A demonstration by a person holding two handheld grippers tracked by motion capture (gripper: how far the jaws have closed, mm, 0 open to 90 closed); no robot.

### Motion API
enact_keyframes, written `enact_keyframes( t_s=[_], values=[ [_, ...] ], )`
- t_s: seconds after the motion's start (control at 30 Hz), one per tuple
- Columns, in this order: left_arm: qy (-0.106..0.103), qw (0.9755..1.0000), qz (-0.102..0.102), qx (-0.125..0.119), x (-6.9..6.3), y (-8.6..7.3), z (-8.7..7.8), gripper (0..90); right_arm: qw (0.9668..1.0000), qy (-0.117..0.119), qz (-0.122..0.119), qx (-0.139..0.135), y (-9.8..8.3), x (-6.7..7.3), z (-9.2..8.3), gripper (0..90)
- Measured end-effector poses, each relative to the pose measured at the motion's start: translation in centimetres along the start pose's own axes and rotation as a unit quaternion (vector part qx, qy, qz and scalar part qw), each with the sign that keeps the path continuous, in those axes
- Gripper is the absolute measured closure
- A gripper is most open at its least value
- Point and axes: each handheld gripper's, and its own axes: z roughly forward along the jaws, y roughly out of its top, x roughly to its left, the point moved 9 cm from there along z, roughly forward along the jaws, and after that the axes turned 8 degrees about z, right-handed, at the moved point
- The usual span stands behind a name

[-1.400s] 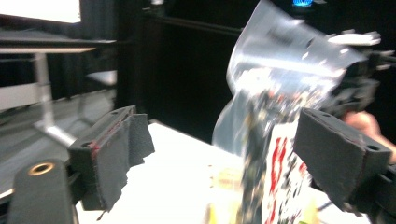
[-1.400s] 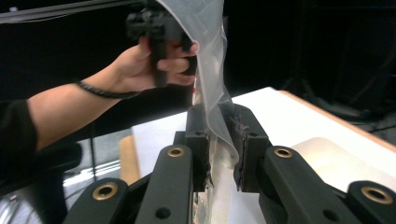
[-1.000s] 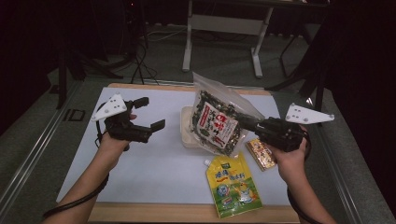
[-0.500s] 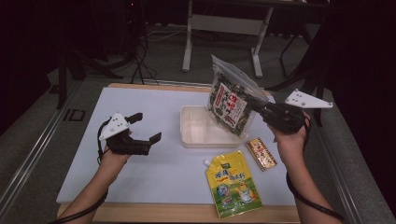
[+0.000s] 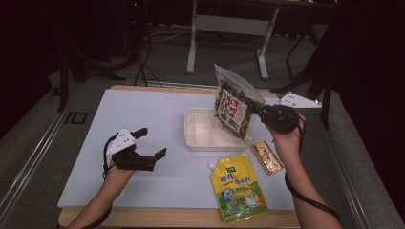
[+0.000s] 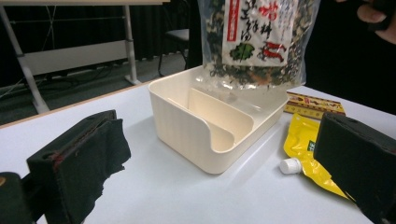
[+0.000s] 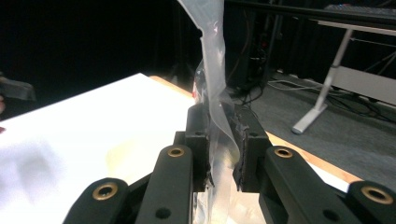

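Clear plastic of the seaweed bag (image 5: pixel 234 112) is gripped by the right claw (image 5: pixel 261 112) above the cream divided box (image 5: pixel 200 138), so lowering it inside seems next, while the left claw (image 5: pixel 152 143) rests open.

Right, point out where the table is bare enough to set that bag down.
The widest bare stretch is the far-left table, between the left tool and the cream tray. The near strip left of the yellow pouch is free too. It is crowded on the right: the tray, the pouch and the small packet sit close beneath the bag.
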Motion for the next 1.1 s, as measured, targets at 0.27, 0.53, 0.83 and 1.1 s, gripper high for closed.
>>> enact_keyframes(
  t_s=[0.27,0.53,0.83,1.1],
  values=[
    [-0.001,1.0000,-0.004,0.001,0.2,-0.5,0.0,0.7,0.9999,0.002,0.010,0.003,-1.4,-0.7,1.5,78.8],
    [0.001,1.0000,-0.008,0.001,0.4,-0.7,0.0,0.7,0.9999,0.010,0.014,-0.001,-2.2,-1.1,1.9,78.8],
    [-0.003,0.9999,-0.012,0.000,0.3,-0.7,0.0,0.7,0.9992,0.016,0.033,-0.016,-1.7,-1.2,1.4,78.8],
    [-0.005,0.9999,-0.012,0.000,0.2,-0.7,0.1,0.8,0.9978,0.030,0.031,-0.050,0.0,-0.6,-0.1,78.7]
  ],
)
